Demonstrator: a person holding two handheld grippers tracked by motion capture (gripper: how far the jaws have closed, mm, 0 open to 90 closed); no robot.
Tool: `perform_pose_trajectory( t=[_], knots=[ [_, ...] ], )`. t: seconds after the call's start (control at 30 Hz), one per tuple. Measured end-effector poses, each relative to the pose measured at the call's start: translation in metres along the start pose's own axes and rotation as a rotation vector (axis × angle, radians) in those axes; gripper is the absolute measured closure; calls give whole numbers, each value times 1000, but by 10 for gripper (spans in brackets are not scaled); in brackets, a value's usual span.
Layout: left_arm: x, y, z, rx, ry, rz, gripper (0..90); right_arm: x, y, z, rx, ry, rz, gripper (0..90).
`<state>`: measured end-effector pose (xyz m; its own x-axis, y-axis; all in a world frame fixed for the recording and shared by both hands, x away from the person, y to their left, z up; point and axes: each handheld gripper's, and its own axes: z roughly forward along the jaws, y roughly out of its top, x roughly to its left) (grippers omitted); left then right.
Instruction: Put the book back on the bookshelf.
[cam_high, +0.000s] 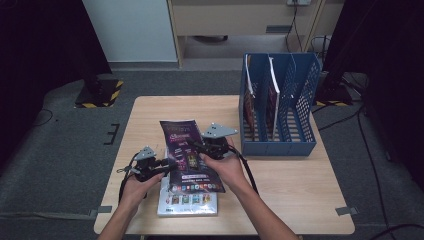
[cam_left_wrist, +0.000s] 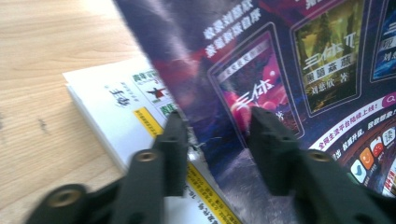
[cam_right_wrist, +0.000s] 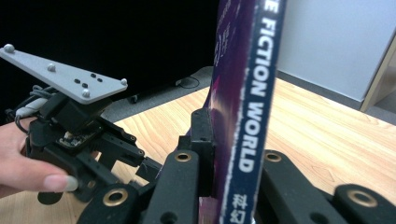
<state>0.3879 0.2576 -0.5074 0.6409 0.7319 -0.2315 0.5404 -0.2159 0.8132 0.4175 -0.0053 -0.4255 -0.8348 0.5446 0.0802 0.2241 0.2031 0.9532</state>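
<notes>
Two hands come in from the near edge of the table (cam_high: 150, 107). Both hold the same purple magazine (cam_high: 187, 155), which is lifted off a white book (cam_high: 187, 204) lying flat under it. Its long side runs from near to far. The left gripper (cam_high: 167, 164) pinches the magazine's left edge. The right gripper (cam_high: 196, 145) is clamped on its right edge, by the spine (cam_right_wrist: 252, 93). A blue file rack (cam_high: 280, 107) stands far and to the right, so the right hand is nearer to it. The magazine likely goes there, standing up.
</notes>
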Motion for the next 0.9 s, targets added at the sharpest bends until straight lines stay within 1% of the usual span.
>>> perform_pose_trajectory(
  t=[0.17, 0.27, 0.33, 0.47, 0.5, 0.63, 0.73, 0.77, 0.8, 0.83, 0.9],
  knots=[
    [2, 2, -3, 14, 2, -6, 714, 0, -1, -1, -9, 12, -10, 837],
    [2, 2, -5, 8, 4, -8, 749, 0, -1, -1, -15, 18, -7, 835],
    [2, 3, -7, 2, 8, 1, 760, -1, 0, -2, -15, 18, -9, 836],
    [2, 5, -10, -17, 16, 9, 774, -3, 0, -4, -7, 11, -4, 834],
    [1, 5, -11, -24, 15, 6, 777, -4, 0, -5, -8, 9, -2, 834],
    [0, 7, -14, -44, 22, 18, 787, -7, 2, -9, -5, 6, 2, 831],
    [-3, 11, -18, -64, 39, 45, 792, -8, 6, -12, -11, 2, -7, 823],
    [-4, 13, -20, -71, 45, 52, 794, -8, 6, -13, -15, 5, -1, 820],
    [-4, 13, -20, -71, 45, 52, 796, -9, 7, -15, -22, 15, -1, 814],
    [-4, 14, -21, -78, 47, 61, 797, -9, 8, -17, -24, 23, -1, 810],
    [-5, 15, -21, -81, 50, 70, 797, -10, 9, -18, -24, 26, -5, 800]
  ],
)
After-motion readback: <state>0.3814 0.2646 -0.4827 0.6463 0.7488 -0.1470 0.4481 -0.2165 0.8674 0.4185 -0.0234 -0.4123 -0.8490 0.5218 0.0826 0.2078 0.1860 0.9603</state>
